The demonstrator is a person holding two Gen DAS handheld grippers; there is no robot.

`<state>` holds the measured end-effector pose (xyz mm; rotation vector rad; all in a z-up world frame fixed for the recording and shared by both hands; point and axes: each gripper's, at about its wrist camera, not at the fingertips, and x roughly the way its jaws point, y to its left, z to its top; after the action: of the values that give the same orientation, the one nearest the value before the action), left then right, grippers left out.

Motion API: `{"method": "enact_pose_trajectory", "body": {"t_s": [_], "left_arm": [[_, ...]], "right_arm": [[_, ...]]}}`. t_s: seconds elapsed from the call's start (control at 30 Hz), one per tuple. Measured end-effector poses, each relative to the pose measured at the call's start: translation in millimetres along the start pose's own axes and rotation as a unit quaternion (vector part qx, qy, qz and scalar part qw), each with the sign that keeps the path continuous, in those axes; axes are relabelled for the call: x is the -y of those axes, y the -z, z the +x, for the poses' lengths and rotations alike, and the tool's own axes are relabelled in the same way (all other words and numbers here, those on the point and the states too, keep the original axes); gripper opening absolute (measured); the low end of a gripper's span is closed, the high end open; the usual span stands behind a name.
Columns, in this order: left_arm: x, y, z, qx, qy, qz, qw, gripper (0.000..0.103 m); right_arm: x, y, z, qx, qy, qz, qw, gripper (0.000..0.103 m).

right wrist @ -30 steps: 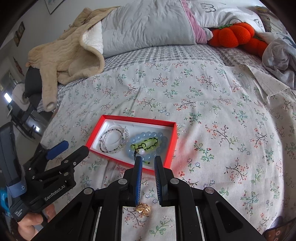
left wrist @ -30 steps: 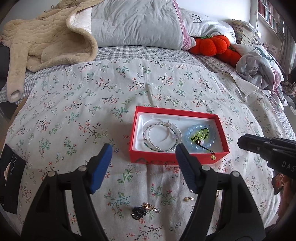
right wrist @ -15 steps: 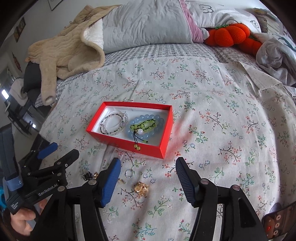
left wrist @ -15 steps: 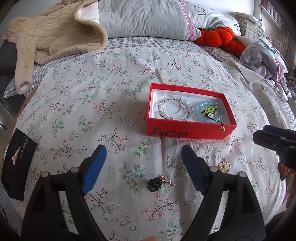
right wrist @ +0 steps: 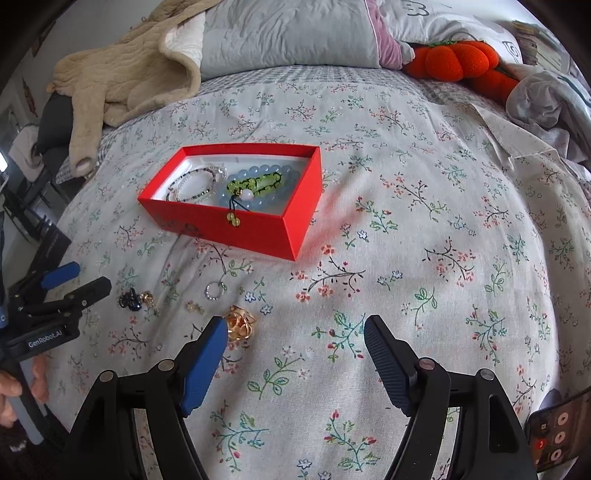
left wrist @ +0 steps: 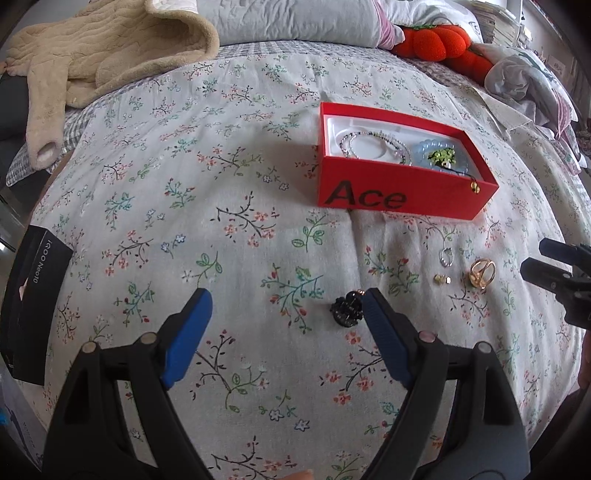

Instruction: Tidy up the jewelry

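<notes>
Red box [right wrist: 236, 206]: open on the floral bedspread [right wrist: 424, 229], "Ace" printed on its near wall; thin beaded bracelets [right wrist: 197, 182] lie on its white liner, a blue bead bracelet [right wrist: 291, 175] with a green charm [right wrist: 255, 184] beside them.
Loose jewelry: a black clip [left wrist: 346, 311], small gold studs [left wrist: 442, 279], a silver ring [left wrist: 446, 256] and a gold ornament [right wrist: 240, 322] are strung along the bedspread in front of the box.
Left gripper [left wrist: 284, 314]: jaws wide apart, nothing between the pads; the black clip sits just inside its right-hand finger.
Right gripper [right wrist: 295, 338]: jaws have just been opening and stand wide, nothing between them; the gold ornament lies just beside its left-hand finger.
Bed head: beige fleece robe [right wrist: 122, 74], grey pillow [right wrist: 280, 33], orange plush pumpkins [right wrist: 458, 61].
</notes>
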<state>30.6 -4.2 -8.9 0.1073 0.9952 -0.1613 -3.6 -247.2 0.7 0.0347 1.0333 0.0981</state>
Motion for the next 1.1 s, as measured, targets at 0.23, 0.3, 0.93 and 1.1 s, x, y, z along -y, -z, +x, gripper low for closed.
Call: {"method": "enact_pose_trajectory", "body": {"t_s": [0.23, 0.3, 0.93, 1.1], "left_arm": [[2, 19, 6, 0.009, 0.020, 0.032, 0.9993, 0.084], [3, 22, 9, 0.011, 0.028, 0.039, 0.9988, 0.084], [20, 24, 29, -0.001, 0.109, 0.086, 0.9902, 0.066], [21, 22, 29, 0.002, 0.109, 0.092, 0.9898, 0.049]], "right_arm": [[7, 20, 8, -0.010, 0.008, -0.022, 1.000, 0.078], [7, 24, 10, -0.013, 0.009, -0.027, 1.000, 0.078], [-9, 34, 29, -0.037, 0.018, -0.062, 0.997, 0.082], [-9, 34, 30, -0.036, 0.019, -0.063, 0.997, 0.082]]}}
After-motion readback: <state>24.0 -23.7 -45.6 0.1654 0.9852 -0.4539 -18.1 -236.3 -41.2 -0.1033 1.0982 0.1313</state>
